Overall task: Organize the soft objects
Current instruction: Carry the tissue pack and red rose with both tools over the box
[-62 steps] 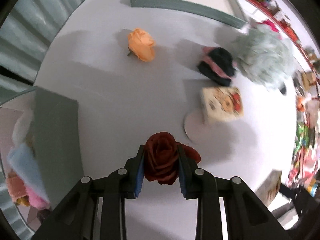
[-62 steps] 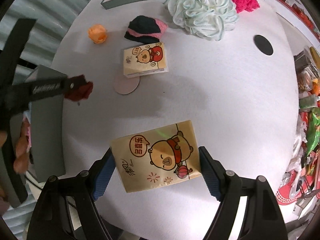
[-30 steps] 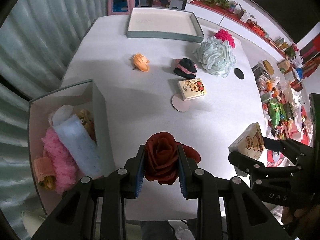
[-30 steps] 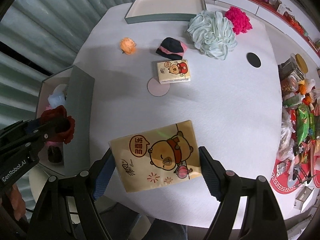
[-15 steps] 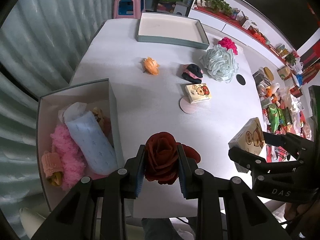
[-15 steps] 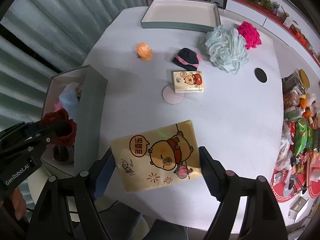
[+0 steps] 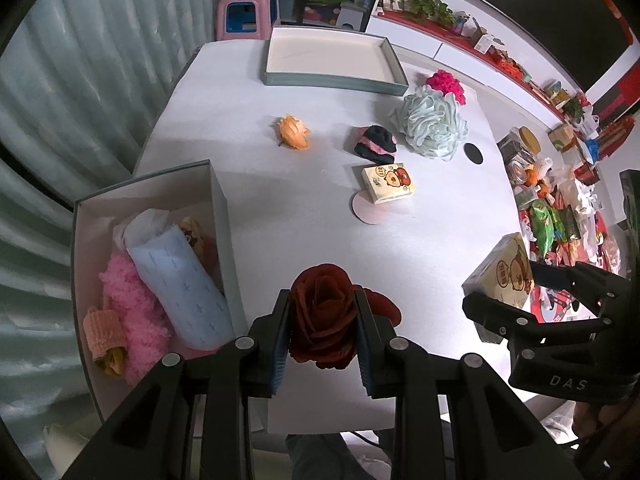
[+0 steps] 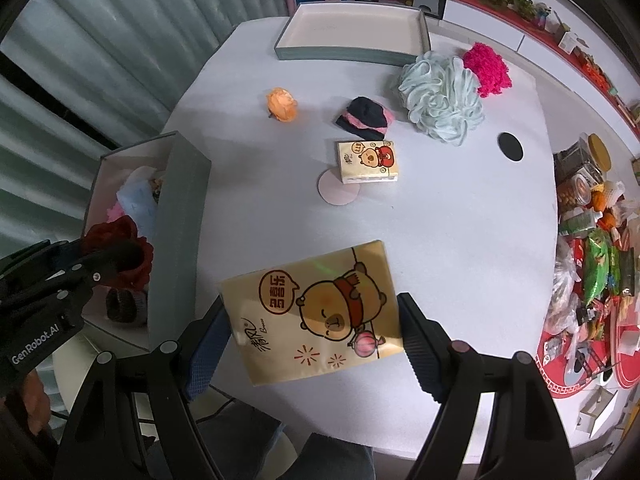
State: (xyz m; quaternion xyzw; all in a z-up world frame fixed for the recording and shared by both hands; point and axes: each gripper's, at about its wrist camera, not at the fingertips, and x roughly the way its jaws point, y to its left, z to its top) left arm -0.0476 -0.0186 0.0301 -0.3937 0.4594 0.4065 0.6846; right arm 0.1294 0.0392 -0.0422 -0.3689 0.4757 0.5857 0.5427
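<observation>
- Left wrist view: left claw [image 7: 322, 328] clamped on the dark red rose [image 7: 322, 320], above the desk [image 7: 280, 200] beside the grey box [image 7: 224, 216].
- Right claw [image 8: 312, 320] grips the yellow tissue pack [image 8: 316, 312] between its pads.

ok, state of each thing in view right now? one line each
left gripper: shut on dark red rose, off the table
right gripper: shut on large tissue pack, lifted
storage box: open, holding soft items
shallow tray: empty
small tissue pack: lying on the table, overlapping pink coaster
orange rose: loose on table
</observation>
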